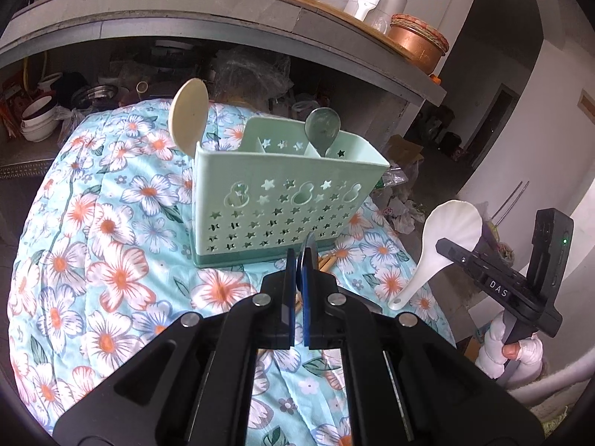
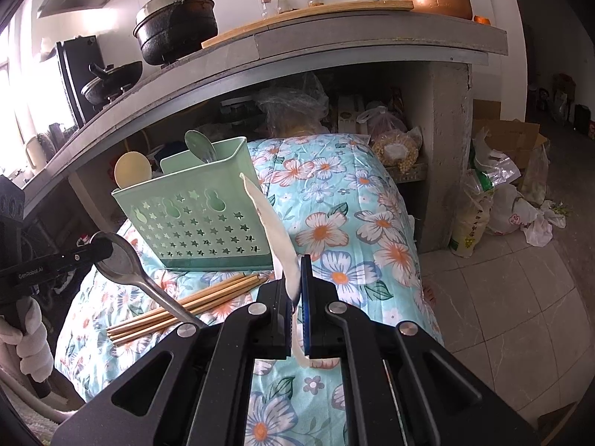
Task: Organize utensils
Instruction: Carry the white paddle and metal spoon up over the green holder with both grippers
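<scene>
Two spoons stand in the green caddy (image 1: 286, 193), their handles hidden. Left hand-held gripper (image 1: 302, 260) clamps a steel spoon (image 2: 122, 260); right hand-held gripper (image 2: 296, 271) clamps a white spoon (image 1: 446, 238). Chopsticks (image 2: 186, 306) too bunched to count.

The left gripper (image 1: 300, 260) is matte black plastic with blue pads (image 1: 307, 297) lining its fingers and round silver screws along its angled linkage arms; the right gripper (image 2: 295, 278) matches it, black frame, blue pad, silver screw heads; its side shows white lettering and a small green light; the hand (image 1: 515, 351) on its handle wears a fluffy white sleeve, bare skin showing.
</scene>
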A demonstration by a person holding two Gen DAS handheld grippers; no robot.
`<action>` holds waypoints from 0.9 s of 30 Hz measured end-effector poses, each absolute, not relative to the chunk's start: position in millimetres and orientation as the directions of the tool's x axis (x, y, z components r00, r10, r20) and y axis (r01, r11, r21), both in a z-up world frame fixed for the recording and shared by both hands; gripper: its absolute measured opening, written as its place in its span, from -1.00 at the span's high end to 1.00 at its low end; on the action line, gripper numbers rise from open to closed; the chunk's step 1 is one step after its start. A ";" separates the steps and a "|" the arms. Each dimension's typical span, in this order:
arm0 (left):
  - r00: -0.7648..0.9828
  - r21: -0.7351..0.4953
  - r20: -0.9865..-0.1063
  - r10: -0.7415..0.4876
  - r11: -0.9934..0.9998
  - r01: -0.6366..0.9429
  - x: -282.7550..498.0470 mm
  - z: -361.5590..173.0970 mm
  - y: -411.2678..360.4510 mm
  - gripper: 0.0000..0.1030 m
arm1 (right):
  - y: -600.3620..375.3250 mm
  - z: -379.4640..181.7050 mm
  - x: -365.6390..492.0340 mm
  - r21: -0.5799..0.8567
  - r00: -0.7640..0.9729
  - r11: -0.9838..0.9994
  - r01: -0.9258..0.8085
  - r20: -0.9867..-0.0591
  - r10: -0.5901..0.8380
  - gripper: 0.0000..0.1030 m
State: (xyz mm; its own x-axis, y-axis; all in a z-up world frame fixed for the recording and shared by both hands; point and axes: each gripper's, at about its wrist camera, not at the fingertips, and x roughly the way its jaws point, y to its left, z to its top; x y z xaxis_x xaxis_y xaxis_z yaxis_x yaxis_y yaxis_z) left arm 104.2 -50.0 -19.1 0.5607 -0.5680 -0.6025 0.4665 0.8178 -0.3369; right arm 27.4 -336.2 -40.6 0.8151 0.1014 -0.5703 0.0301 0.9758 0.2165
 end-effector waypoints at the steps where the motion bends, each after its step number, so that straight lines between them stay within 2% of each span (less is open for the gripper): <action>1: 0.566 -0.334 -0.596 -0.570 0.817 0.470 103.4 -14.9 -49.3 0.96 | -336.3 -40.7 26.9 0.217 0.816 0.976 0.030 -0.569 0.102 0.92; 18: 0.683 -0.329 -0.430 -0.590 0.807 0.490 103.0 56.8 -11.4 0.96 | -336.0 -31.8 23.1 0.223 0.835 0.975 0.015 -0.538 0.111 0.92; 27: 0.788 -0.239 -0.336 -0.516 0.856 0.458 113.9 108.9 12.2 0.97 | -335.8 -32.1 26.5 0.226 0.834 0.974 0.015 -0.541 0.112 0.92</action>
